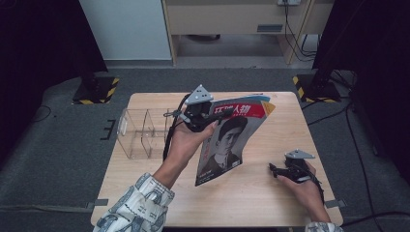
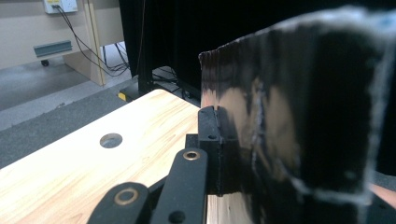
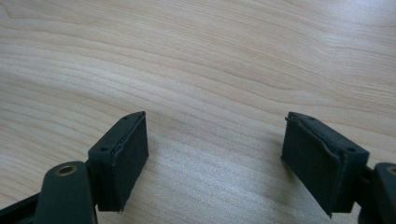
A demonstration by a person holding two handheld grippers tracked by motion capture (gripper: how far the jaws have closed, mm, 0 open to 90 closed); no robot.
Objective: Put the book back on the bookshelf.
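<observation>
Gripping magazine (image 1: 231, 140) edge above table (image 1: 251, 193), left claw (image 1: 209, 117).

Wooden table (image 1: 251, 193) at the centre of grey carpet. Clear plastic organizer (image 1: 140, 133) with 2 visible compartments on the table's left part, near its left edge. Beyond the table's far left and far right corners, 2 black stand bases with yellow-black hazard stripes (image 1: 96, 90) (image 1: 315, 88). Behind the table, pale cabinets (image 1: 227, 19) with cables (image 1: 295, 43) hanging. Round hole (image 2: 111, 140) in the tabletop.
</observation>
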